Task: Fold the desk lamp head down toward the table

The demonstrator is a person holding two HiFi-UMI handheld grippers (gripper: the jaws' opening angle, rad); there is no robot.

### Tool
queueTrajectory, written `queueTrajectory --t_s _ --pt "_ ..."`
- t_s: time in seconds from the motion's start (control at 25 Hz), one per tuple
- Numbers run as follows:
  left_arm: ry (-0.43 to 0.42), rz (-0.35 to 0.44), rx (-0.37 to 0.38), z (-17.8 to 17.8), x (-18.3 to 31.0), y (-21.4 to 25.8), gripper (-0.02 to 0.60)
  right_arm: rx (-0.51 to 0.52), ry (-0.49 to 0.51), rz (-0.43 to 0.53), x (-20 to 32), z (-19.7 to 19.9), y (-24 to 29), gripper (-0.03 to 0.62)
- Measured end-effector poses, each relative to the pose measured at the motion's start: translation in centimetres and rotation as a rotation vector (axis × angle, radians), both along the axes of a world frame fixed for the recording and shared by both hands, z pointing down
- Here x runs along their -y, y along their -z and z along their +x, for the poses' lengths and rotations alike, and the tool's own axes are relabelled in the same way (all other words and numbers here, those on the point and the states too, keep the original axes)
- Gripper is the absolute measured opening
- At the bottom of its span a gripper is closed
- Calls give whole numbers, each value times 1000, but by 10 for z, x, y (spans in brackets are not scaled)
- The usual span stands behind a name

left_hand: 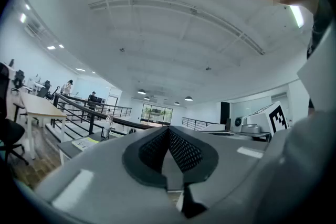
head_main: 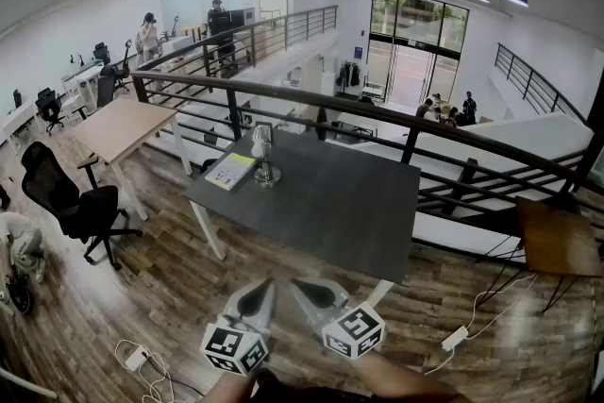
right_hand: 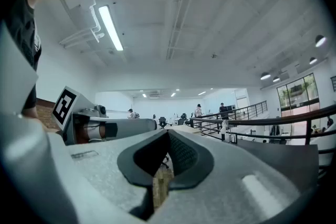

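A small pale desk lamp [head_main: 261, 156] stands upright on the far left corner of the dark grey table [head_main: 330, 203]. It shows tiny in the left gripper view [left_hand: 107, 126] and in the right gripper view [right_hand: 226, 129]. Both grippers hover side by side over the wooden floor, well short of the table's near edge. My left gripper [head_main: 257, 293] is shut and holds nothing; its tips meet in its own view [left_hand: 168, 129]. My right gripper [head_main: 301, 287] is shut too, with nothing between its pads [right_hand: 168, 131].
A yellow-green booklet [head_main: 231, 171] lies beside the lamp. A dark railing [head_main: 377, 113] runs behind the table. To the left are a wooden table [head_main: 123, 127] and a black office chair [head_main: 71, 198]. A power strip [head_main: 137, 357] with cables lies on the floor; a wooden seat [head_main: 557, 241] stands right.
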State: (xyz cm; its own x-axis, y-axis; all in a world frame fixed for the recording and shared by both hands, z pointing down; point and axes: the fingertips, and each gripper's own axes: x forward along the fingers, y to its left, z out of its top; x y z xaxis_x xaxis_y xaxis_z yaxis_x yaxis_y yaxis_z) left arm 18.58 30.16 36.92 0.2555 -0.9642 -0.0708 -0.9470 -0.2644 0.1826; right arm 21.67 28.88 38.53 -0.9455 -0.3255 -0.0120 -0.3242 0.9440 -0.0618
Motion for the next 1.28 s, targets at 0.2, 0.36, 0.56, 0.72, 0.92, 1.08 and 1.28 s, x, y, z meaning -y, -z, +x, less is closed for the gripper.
queueTrajectory --t_s 0.2,0.36,0.56,0.72,0.92,1.08,1.28 --pt "-21 -2 -4 -35 13 -6 2 -8 -5 0 10 -36 -5 0" --pt "-62 -6 -7 -68 31 -9 2 7 -23 -10 28 -69 -10 2" --pt "-135 -17 8 -105 48 -9 2 19 -75 -38 51 -110 -11 2" --pt "-161 -21 11 -132 60 -10 2 28 -102 -54 66 -135 -11 2" --pt "-171 -29 -1 -156 80 -14 2 15 -117 -63 88 -155 -16 2" --pt "-167 -38 -4 -171 104 -18 2 25 -107 -85 116 -171 -20 2" --pt "-127 -58 -9 -195 146 -32 2 30 -69 -100 162 -194 -32 2"
